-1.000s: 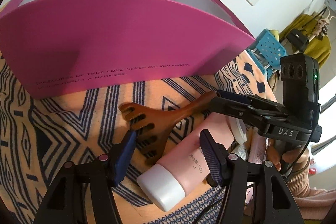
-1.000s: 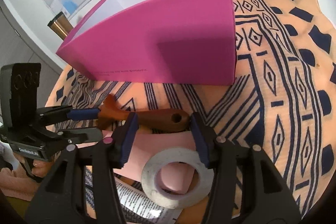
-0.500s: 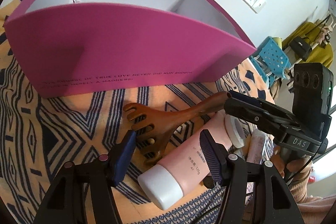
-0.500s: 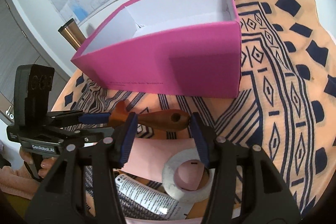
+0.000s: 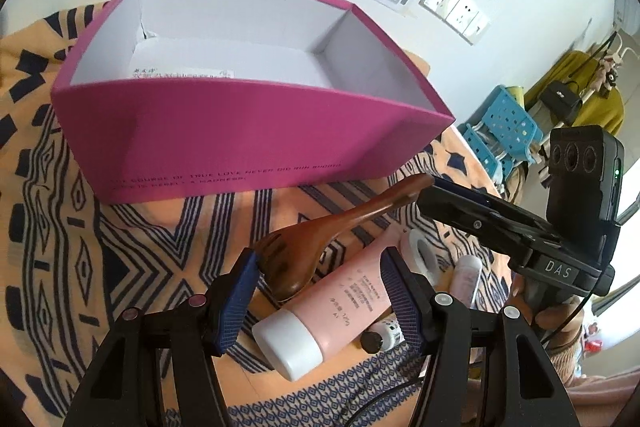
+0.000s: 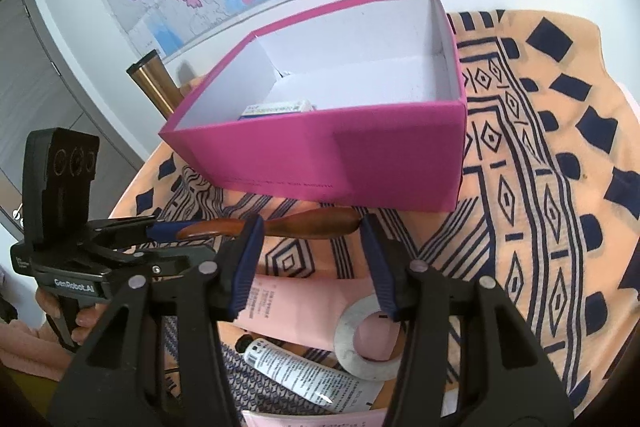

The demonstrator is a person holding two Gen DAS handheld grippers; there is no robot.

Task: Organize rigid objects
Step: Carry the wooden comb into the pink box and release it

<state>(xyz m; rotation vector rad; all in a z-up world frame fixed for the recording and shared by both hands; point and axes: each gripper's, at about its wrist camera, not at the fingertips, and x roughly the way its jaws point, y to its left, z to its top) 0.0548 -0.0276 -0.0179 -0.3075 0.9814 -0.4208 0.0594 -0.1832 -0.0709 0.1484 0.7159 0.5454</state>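
Observation:
A brown wooden comb (image 5: 320,239) is held in the air between my two grippers, in front of the open pink box (image 5: 240,143). My left gripper (image 5: 320,287) has blue pads (image 5: 236,295) on the comb's wide end; its jaws look wide and the far pad stands off the comb. My right gripper (image 6: 312,259) holds the handle end (image 6: 316,223), also seen in the left wrist view (image 5: 440,191). The box (image 6: 340,155) is white inside with a small carton (image 6: 276,109) on its floor.
Below the comb on the patterned orange cloth (image 5: 80,247) lie a pink tube with white cap (image 5: 332,311), a white tape ring (image 6: 366,339), and a small white tube (image 6: 300,373). A brass cylinder (image 6: 154,83) stands behind the box. A blue stool (image 5: 504,131) is off the table.
Both grippers have risen with the comb, lifting it off the cloth. The comb has turned edge-on. The box interior has come into view.

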